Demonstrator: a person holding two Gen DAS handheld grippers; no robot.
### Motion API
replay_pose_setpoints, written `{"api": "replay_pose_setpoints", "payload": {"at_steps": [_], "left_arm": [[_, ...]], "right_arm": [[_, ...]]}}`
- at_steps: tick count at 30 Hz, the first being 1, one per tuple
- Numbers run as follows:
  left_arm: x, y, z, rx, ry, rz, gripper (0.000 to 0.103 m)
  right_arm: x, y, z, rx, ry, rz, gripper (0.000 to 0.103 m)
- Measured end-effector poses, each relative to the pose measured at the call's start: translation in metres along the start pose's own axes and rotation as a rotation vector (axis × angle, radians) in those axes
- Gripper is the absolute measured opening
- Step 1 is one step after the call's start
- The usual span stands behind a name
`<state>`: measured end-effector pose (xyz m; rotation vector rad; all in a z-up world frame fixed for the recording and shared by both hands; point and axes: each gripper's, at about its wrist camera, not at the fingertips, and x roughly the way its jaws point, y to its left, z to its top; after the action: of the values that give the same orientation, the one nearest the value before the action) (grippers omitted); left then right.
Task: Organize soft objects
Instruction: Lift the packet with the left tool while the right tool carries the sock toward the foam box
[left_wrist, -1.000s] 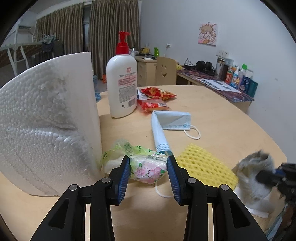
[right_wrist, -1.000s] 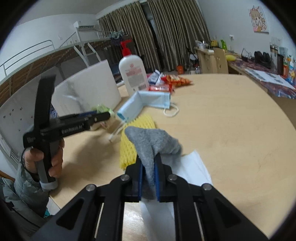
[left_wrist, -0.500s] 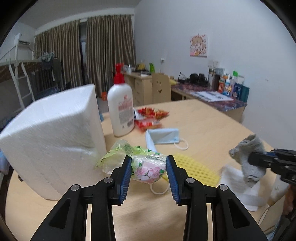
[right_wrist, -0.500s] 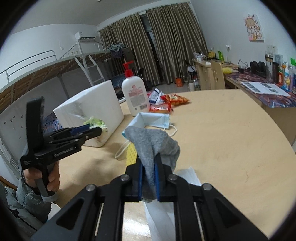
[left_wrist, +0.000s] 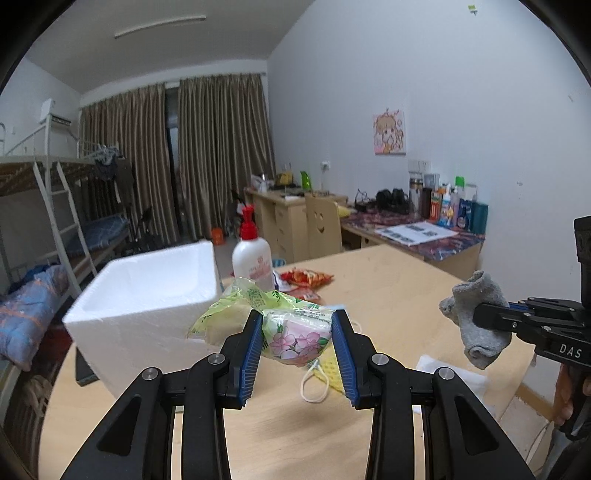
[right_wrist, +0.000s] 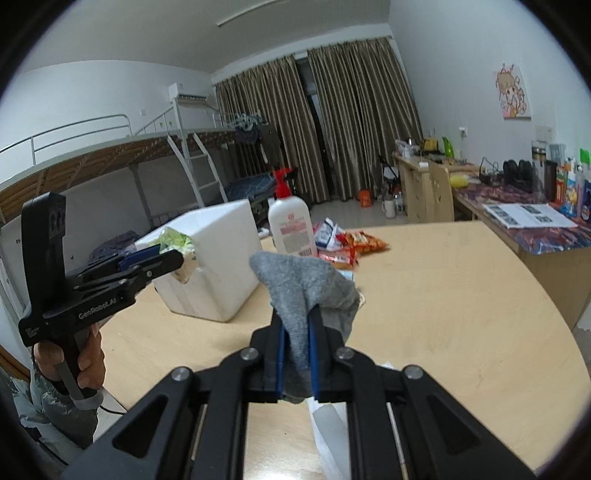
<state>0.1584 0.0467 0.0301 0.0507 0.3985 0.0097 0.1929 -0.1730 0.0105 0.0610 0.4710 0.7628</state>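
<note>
Left gripper (left_wrist: 297, 341) clamps a floral tissue pack (left_wrist: 295, 338) above the table (left_wrist: 399, 295); right gripper (right_wrist: 296, 345) pinches a grey sock (right_wrist: 304, 291) beside it.

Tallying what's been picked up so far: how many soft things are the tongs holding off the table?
2. The left tongs grip a flowered tissue pack, and the right tongs pinch a gray sock. Others lie on the table, partly hidden.
</note>
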Motion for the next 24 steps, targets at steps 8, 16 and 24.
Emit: {"api": "replay_pose_setpoints", "payload": {"at_steps": [8, 16, 24], "left_arm": [[-0.042, 0.0, 0.005, -0.006, -0.051, 0.026, 0.039], [-0.085, -0.001, 0.004, 0.008, -0.118, 0.049, 0.039], [-0.122, 0.003, 0.002, 0.01, -0.171, 0.079, 0.039]], "right_arm": [[-0.024, 0.016, 0.01, -0.023, -0.071, 0.002, 0.014], [-0.038, 0.029, 0.013, -0.049, -0.123, 0.008, 0.014], [-0.049, 0.044, 0.015, -0.09, -0.162, 0.032, 0.014]]}}
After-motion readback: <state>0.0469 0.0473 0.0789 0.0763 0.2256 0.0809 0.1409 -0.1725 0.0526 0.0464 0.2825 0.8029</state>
